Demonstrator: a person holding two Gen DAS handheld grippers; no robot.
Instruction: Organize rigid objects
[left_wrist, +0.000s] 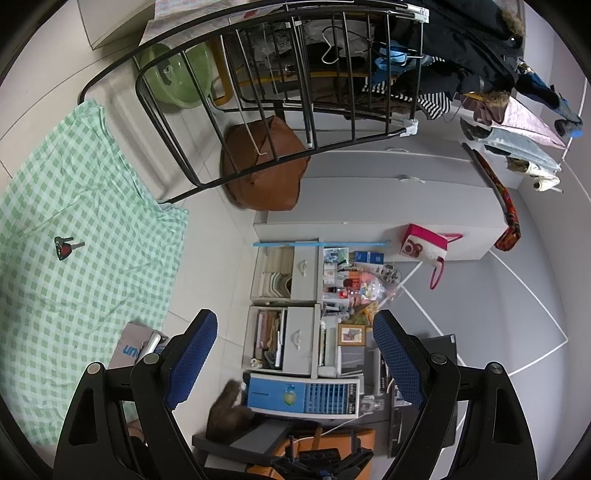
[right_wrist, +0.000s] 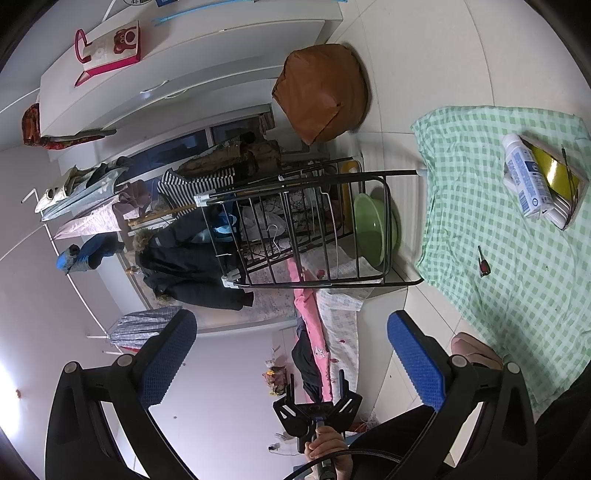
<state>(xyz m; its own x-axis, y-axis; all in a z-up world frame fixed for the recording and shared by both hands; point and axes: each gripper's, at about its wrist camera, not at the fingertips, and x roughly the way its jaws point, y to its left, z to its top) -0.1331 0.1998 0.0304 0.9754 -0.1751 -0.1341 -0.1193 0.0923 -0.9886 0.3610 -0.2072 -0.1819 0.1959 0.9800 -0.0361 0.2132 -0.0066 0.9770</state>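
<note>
— What did the room hold?
— Pale floor tiles (left_wrist: 207, 236), a white wardrobe (left_wrist: 388, 199), a black drying rack (left_wrist: 288, 92).
— And elsewhere?
— Open shelves (left_wrist: 284, 306) of books, a brown cushion (right_wrist: 321, 92).

1 key (right_wrist: 482, 263), 1 tube (right_wrist: 526, 177), 1 basin (right_wrist: 373, 229), 2 tools (right_wrist: 291, 354).

From here I can't read the small red-and-dark item (left_wrist: 64, 247) on the checked cloth (left_wrist: 74, 295), at 9 o'clock in my left view; too small. A cardboard box (left_wrist: 135, 345) sits half behind the left gripper (left_wrist: 295, 354). At 3 o'clock on the right, the white tube (right_wrist: 528, 181) print is illegible.
</note>
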